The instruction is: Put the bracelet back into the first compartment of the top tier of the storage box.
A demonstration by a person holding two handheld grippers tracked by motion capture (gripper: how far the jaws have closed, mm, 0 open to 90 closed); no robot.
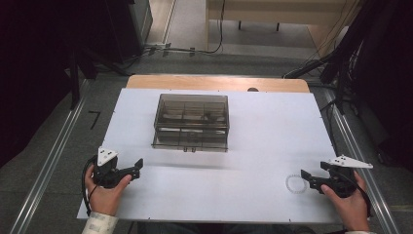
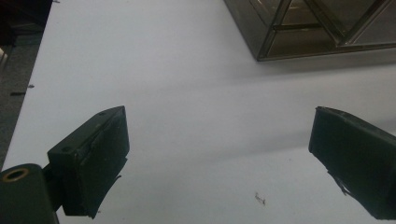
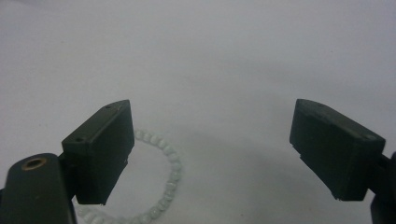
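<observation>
Near the right edge of the white tabletop point(image 1: 253, 146) lies a small white bead bracelet point(image 1: 295, 184), flat and round. My right claw point(image 1: 307, 178) sits just right of it, jaws wide apart, nothing between them. From the right gripper view the bracelet point(image 3: 161, 186) curls by one jaw and under it, not clamped; I can't tell if it touches. My left claw point(image 1: 136, 166) rests at the near left, well apart from the bracelet, jaws also spread wide over bare tabletop point(image 2: 187, 93). Far centre stands a smoky clear compartment box point(image 1: 191, 122), lid shut, between both hands but farther back. Its corner point(image 2: 308, 28) shows in the left gripper view.
</observation>
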